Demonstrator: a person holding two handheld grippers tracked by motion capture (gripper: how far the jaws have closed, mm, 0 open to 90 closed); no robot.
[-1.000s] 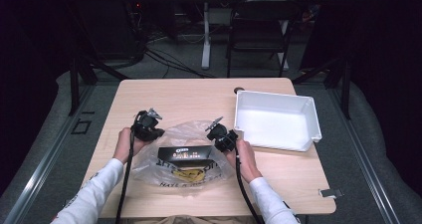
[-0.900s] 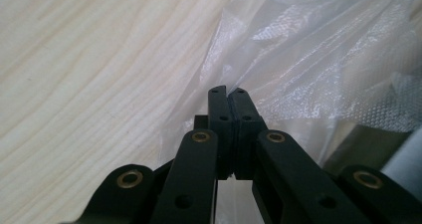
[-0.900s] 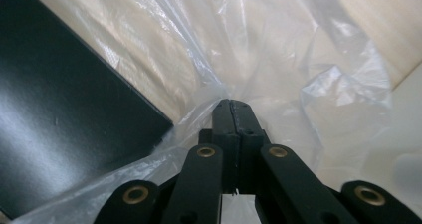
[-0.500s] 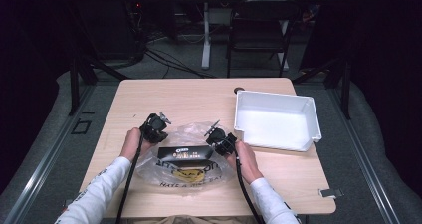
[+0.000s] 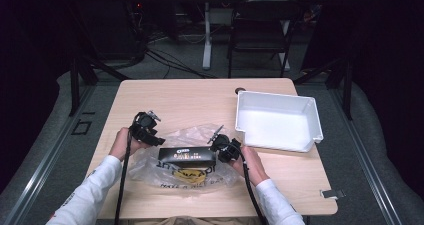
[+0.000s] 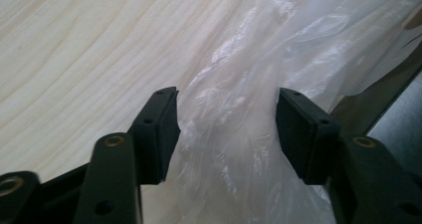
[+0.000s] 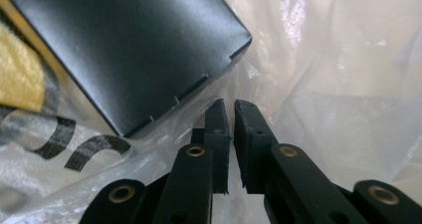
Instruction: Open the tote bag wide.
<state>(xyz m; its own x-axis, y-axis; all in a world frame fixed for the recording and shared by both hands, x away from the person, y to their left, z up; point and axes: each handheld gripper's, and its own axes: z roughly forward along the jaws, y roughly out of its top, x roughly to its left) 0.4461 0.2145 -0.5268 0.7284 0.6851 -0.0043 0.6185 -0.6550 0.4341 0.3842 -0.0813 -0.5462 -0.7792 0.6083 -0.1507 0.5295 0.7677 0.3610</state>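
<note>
A clear plastic bag [image 5: 190,177] with yellow and black print lies on the table's near half. A black box [image 5: 187,155] lies across it, lettered face up. My left gripper [image 5: 145,130] is at the bag's left edge. In the left gripper view its jaws [image 6: 226,97] have just been opening and stand wide, with bunched bag film [image 6: 234,134] loose between them. My right gripper [image 5: 225,147] is at the box's right end. Its jaws [image 7: 228,107] have just been opening by a narrow slit over the bag film [image 7: 323,84], just off a corner of the box [image 7: 124,45].
A white rectangular tray [image 5: 315,120] stands at the table's right, close to my right gripper. A small dark hole [image 5: 240,90] in the tabletop lies behind it. Bare wood stretches across the far half. A chair and desk legs stand beyond the table.
My left gripper first moved right toward the bag, then drew back left a little. The right hand has stayed in place beside the box.
</note>
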